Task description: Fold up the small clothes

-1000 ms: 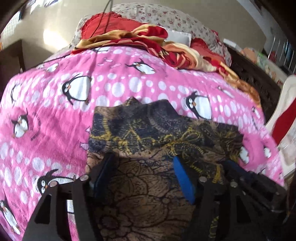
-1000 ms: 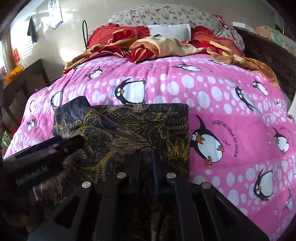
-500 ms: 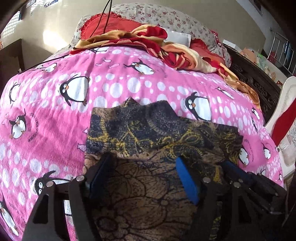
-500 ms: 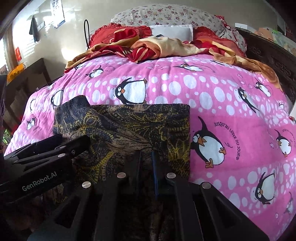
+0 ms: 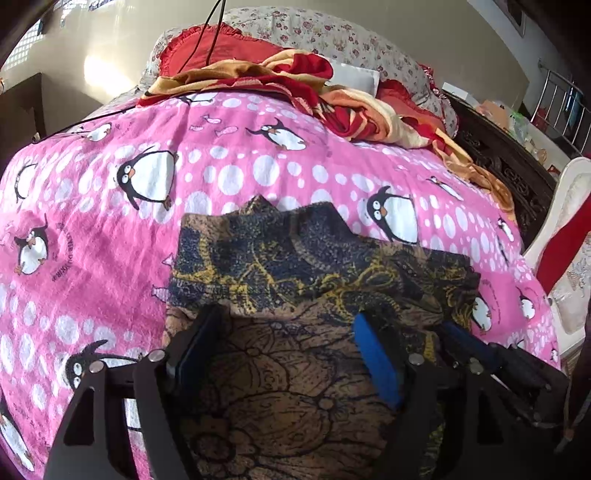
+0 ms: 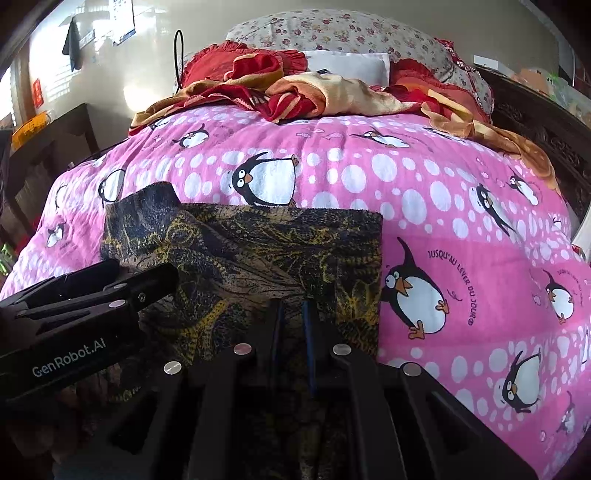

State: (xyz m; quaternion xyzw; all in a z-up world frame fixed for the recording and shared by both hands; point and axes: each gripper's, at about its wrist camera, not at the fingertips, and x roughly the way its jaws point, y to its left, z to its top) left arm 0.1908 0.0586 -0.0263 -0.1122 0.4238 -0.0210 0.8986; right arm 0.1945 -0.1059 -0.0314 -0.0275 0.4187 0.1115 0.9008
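Note:
A small dark garment with a blue, yellow and brown print [image 5: 314, 273] lies on the pink penguin blanket [image 5: 110, 229], its near part folded so the brown underside faces up. My left gripper [image 5: 288, 332] is open, its blue pads spread wide over the brown fold. My right gripper [image 6: 291, 314] is shut on the garment's near edge [image 6: 258, 258]. The left gripper also shows in the right wrist view [image 6: 110, 295], at the garment's left side.
A heap of red and orange cloth [image 6: 295, 88] and floral pillows [image 6: 332, 33] lie at the bed's far end. A dark carved bed frame [image 5: 509, 170] runs along the right. A white and red chair [image 5: 565, 236] stands beyond it. A dark cabinet [image 6: 48, 158] is on the left.
Both grippers have drawn back slightly toward the near edge of the bed with the garment's fold. The left gripper stays open and the right stays shut.

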